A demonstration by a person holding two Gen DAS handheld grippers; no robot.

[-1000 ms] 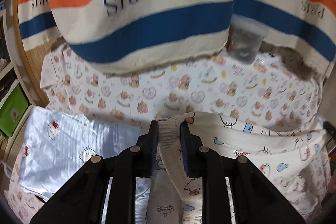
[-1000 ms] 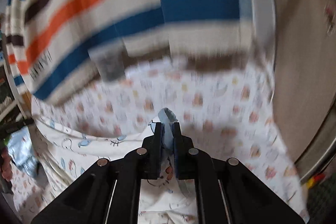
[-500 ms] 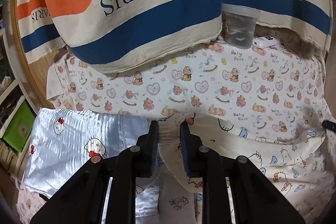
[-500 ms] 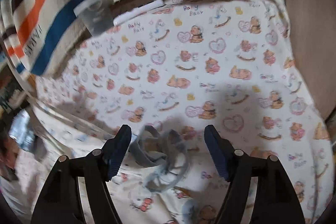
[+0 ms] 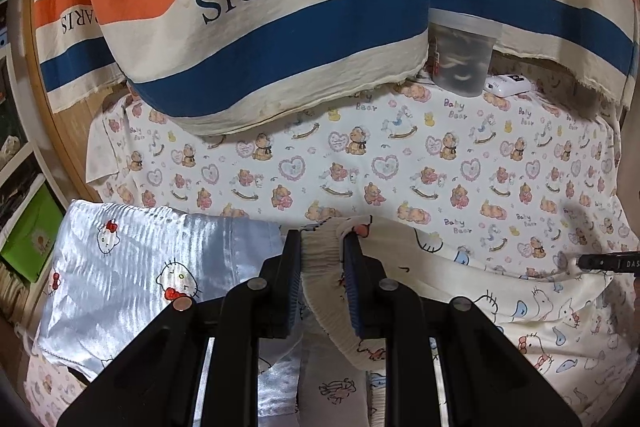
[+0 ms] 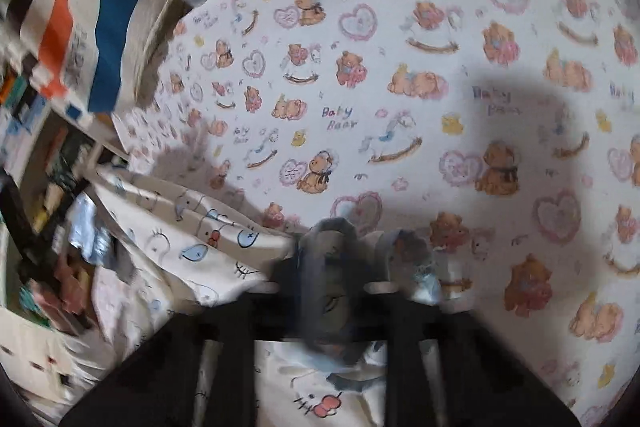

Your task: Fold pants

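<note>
The cream pants (image 5: 500, 291) with a cartoon cat print stretch across the bear-print sheet (image 5: 360, 163). My left gripper (image 5: 322, 247) is shut on their ribbed waistband (image 5: 324, 267) at the near left. In the right wrist view the picture is blurred. My right gripper (image 6: 352, 267) is low over a bunched corner of the pants (image 6: 336, 239); its jaws look close together around the cloth, but the blur hides whether they grip. The pants (image 6: 192, 239) trail off to its left.
A shiny pale-blue cat-print garment (image 5: 152, 263) lies at the left. A striped "PARIS" cloth (image 5: 280, 7) hangs over the back. A clear plastic cup (image 5: 462, 55) and a white remote (image 5: 506, 85) sit at the back right. Shelves stand at the left.
My right gripper opened and dropped the pants corner half a second ago; now it is lower, with its jaws near that corner again. The left gripper kept its hold and lowered slightly.
</note>
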